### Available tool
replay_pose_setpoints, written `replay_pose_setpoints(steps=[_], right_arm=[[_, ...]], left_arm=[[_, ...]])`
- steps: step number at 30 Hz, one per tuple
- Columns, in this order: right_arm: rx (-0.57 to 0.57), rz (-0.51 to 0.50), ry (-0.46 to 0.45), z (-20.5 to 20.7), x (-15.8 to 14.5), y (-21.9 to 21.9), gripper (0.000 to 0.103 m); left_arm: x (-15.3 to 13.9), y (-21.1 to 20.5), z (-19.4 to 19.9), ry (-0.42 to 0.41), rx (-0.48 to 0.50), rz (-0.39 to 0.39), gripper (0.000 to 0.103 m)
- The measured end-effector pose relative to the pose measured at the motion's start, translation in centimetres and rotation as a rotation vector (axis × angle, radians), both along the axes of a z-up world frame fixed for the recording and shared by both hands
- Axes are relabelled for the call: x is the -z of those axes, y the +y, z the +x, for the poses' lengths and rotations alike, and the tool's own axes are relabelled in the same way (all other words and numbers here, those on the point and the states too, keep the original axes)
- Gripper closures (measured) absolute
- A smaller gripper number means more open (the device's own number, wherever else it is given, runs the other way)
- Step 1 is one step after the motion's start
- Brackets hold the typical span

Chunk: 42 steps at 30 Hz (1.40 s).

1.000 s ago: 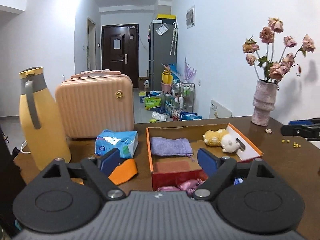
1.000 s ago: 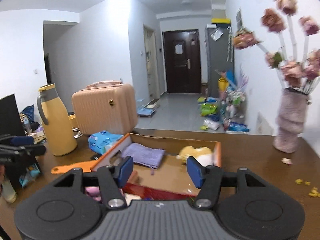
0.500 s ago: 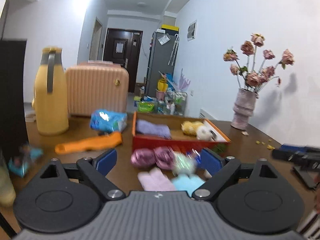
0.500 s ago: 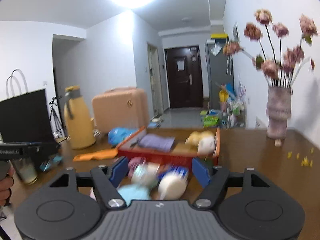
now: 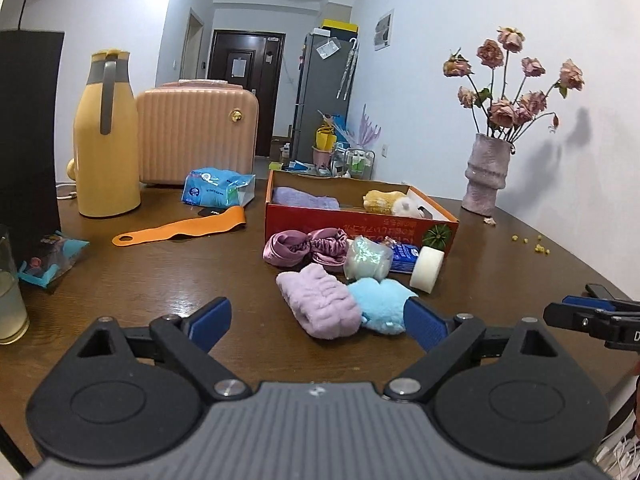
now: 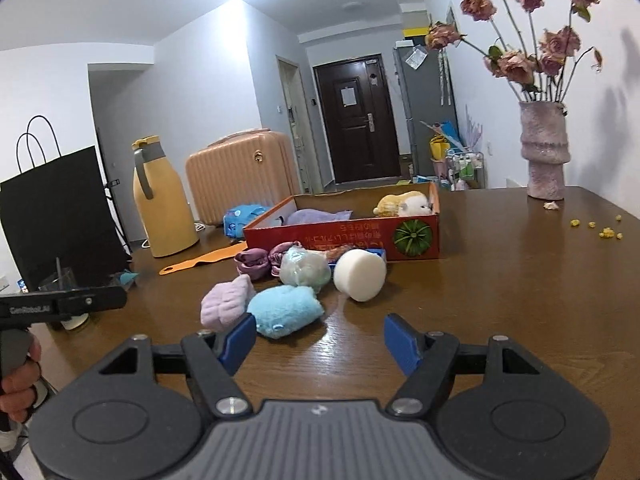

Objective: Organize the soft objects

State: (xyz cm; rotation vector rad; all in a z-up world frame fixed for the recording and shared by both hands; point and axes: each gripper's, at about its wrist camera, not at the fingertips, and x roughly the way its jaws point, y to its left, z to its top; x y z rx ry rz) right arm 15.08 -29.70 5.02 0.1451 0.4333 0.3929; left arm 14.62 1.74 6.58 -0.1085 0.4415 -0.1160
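Note:
A red cardboard box [image 5: 360,224] [image 6: 344,234] holds a lilac towel [image 5: 306,198] and a yellow-white plush toy [image 5: 390,202]. In front of it lie a pink scrunchie [image 5: 304,246], a shiny wrapped ball [image 5: 366,258], a white sponge roll [image 5: 427,268] [image 6: 359,274], a lilac fluffy cloth [image 5: 320,306] [image 6: 226,306] and a light blue fluffy item [image 5: 380,304] [image 6: 285,310]. My left gripper [image 5: 318,322] is open and empty, just short of the lilac cloth. My right gripper [image 6: 320,338] is open and empty, near the blue item.
A yellow jug [image 5: 104,136], a pink suitcase [image 5: 196,132], a blue tissue pack [image 5: 218,188] and an orange strap [image 5: 180,232] stand at the left. A vase of dried flowers [image 5: 486,176] is at the right. A glass [image 5: 10,296] and black bag [image 6: 56,216] are near left.
Both grippers have pulled back from the box toward the near table edge. The soft items in front of the box have come into view. Both stay open.

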Motion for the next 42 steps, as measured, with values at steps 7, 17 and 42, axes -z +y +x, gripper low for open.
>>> replay_pose_setpoints(steps=[7, 17, 42], right_arm=[[-0.050, -0.016, 0.038, 6.2, 0.2, 2.3, 0.045], [-0.121, -0.080, 0.059, 22.0, 0.0, 10.6, 0.062], [-0.222, -0.135, -0.140, 21.7, -2.5, 14.6, 0.095]], left_arm=[[0.9, 2.0, 7.8, 0.013, -0.030, -0.010, 0.018], [4.5, 5.4, 23.7, 0.139, 0.049, -0.118, 0.030], [-2.2, 3.0, 17.6, -0.067, 0.118, -0.094, 0.089]])
